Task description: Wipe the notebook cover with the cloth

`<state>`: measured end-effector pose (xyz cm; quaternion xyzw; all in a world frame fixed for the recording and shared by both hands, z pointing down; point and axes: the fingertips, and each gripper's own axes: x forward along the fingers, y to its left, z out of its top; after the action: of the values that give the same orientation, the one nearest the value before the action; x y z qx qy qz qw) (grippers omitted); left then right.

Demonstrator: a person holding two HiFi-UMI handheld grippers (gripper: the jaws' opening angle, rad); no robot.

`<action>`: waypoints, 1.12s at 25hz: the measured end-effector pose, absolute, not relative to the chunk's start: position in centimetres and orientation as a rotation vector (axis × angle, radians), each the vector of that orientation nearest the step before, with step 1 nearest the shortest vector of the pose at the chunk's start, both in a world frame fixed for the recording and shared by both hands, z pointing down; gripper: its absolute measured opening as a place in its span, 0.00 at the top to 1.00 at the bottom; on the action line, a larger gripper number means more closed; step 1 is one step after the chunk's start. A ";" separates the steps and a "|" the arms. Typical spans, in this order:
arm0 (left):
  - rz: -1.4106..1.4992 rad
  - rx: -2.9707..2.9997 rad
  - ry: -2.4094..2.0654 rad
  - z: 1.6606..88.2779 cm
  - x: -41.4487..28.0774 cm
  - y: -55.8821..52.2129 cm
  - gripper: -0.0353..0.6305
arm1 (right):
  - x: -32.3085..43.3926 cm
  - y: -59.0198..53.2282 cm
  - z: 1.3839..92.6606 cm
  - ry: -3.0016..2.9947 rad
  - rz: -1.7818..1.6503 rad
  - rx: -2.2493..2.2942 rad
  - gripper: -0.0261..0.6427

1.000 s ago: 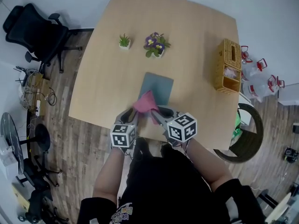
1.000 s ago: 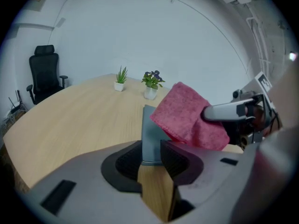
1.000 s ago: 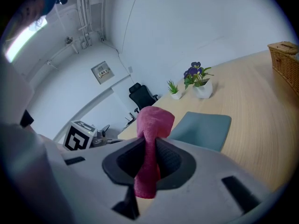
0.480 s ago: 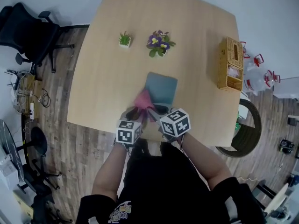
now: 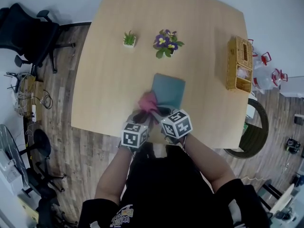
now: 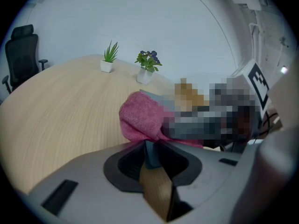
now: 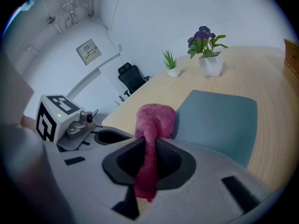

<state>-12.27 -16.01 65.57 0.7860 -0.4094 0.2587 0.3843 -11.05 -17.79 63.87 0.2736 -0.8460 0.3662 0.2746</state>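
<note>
Light wood of the table (image 5: 109, 75) fills the middle of the head view, and the blue-grey notebook (image 5: 169, 89) is laid flat on it toward the near edge. Its near left corner is covered by the bunched pink cloth (image 5: 148, 100), so that corner cannot be seen. In the left gripper view the cloth's right side is lost in a blurred patch. From above, both sets of jaw tips are largely hidden under the cloth and the marker cubes. The right gripper (image 7: 148, 143) is clamped on the cloth: a twisted strip is pinched between its jaws and hangs out behind them, while the rest is heaped against the notebook's edge. The left gripper (image 6: 152, 146) has just been narrowing its jaws, yet they are seen apart, with bare table showing through the gap; the cloth's edge is met right at their tips, and no pinch can be made out. Farther back a small green plant (image 5: 129, 38) and a flowering pot (image 5: 166, 42) are set well apart from the notebook, and a wicker basket (image 5: 238, 64) is placed by the right edge.
</note>
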 end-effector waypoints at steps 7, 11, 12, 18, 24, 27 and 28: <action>0.657 1.998 -1.028 65.7 -12.1 -16.1 0.81 | -10.8 -18.3 64.2 -2.264 0.970 0.725 0.86; 0.656 1.992 -1.018 65.7 -12.2 -16.0 0.81 | -10.5 -19.1 64.2 -2.252 0.954 0.729 0.86; 0.656 1.991 -1.017 65.7 -12.1 -16.0 0.81 | -10.2 -19.5 64.2 -2.248 0.952 0.736 0.86; 0.652 1.985 -1.008 65.7 -12.2 -16.1 0.81 | -8.5 -22.6 64.6 -2.203 0.957 0.800 0.86; 0.652 1.987 -1.009 65.7 -12.2 -16.1 0.81 | -7.0 -25.8 64.5 -2.183 0.930 0.882 0.86; 0.650 1.983 -1.003 65.7 -12.2 -16.0 0.81 | -6.4 -27.4 64.5 -2.177 0.928 0.918 0.86; 0.651 1.981 -1.002 65.6 -12.2 -16.0 0.81 | -6.4 -27.8 64.5 -2.176 0.927 0.926 0.86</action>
<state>-12.18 -16.02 65.64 0.7840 -0.3967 0.2575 0.4021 -6.38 -27.78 64.52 0.3483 -0.8182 0.3484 0.2965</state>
